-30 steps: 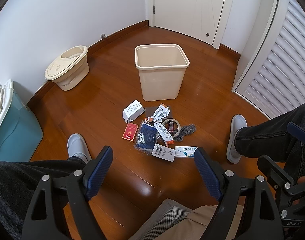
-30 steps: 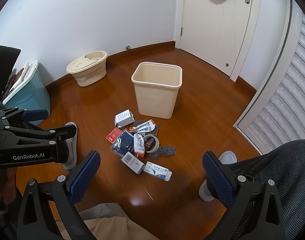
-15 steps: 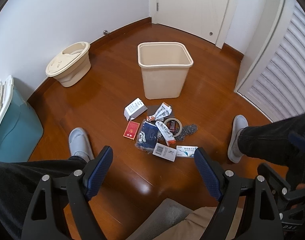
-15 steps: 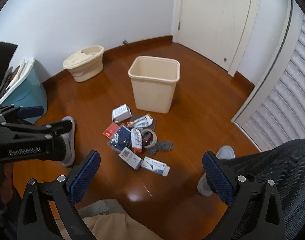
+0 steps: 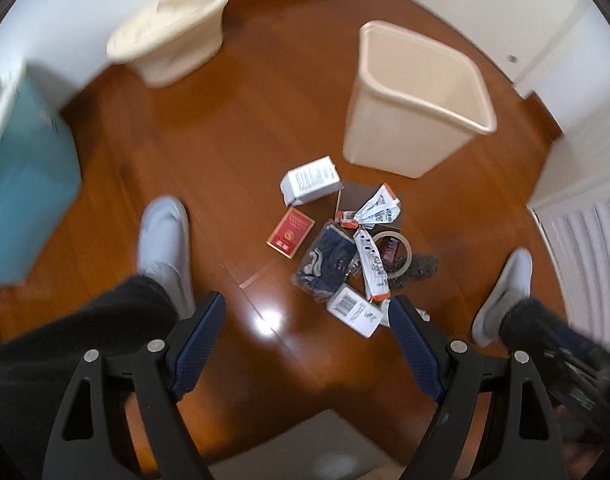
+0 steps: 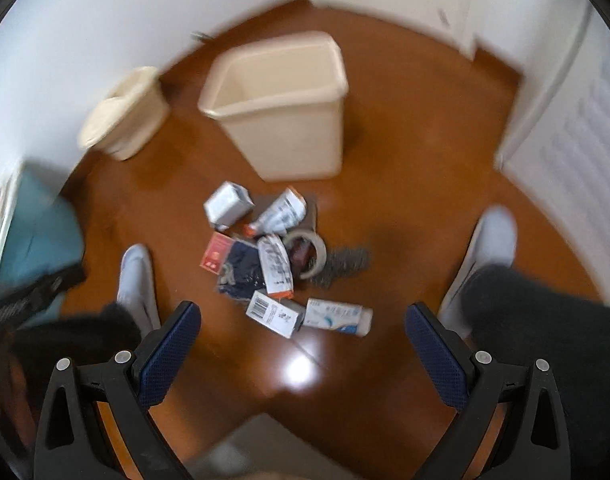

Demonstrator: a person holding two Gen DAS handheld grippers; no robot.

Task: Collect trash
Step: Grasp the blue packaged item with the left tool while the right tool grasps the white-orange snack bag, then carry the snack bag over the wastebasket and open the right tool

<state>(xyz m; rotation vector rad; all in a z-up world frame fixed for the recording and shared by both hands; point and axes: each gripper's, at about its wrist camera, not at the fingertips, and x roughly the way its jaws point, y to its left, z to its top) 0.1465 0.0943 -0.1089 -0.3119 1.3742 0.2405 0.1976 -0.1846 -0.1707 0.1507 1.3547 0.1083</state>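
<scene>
**Tongs dipping toward the litter on the floor**

Both tongs are standing wide with nothing between their blue ribbed pads: the left tongs (image 5: 305, 334) and the right tongs (image 6: 303, 344) are pointing far more steeply at the wooden floor (image 5: 225, 152) than a second ago, so the door is dropping out of view and the pile is sitting larger and closer. Both views are blurring at the edges.

The trash pile (image 5: 345, 248) is lying on the glossy boards between the person's two pale slippers, just in front of the cream plastic bin (image 5: 417, 104), a square, tapering tub with a rolled rim. In the pile are lying a white carton (image 5: 311, 180), a flat red packet (image 5: 291, 232), a crinkled dark blue bag (image 5: 327, 260), a roll of tape (image 5: 395, 248), a grey wire scourer (image 5: 423, 266) and a barcoded white box (image 5: 353, 310). From the right view, a long white-and-blue box (image 6: 339, 316) is lying nearest the tongs.

A round cream tub (image 5: 173, 36) is standing by the wall, well apart from the pile, beside a teal container (image 5: 25, 184).
</scene>
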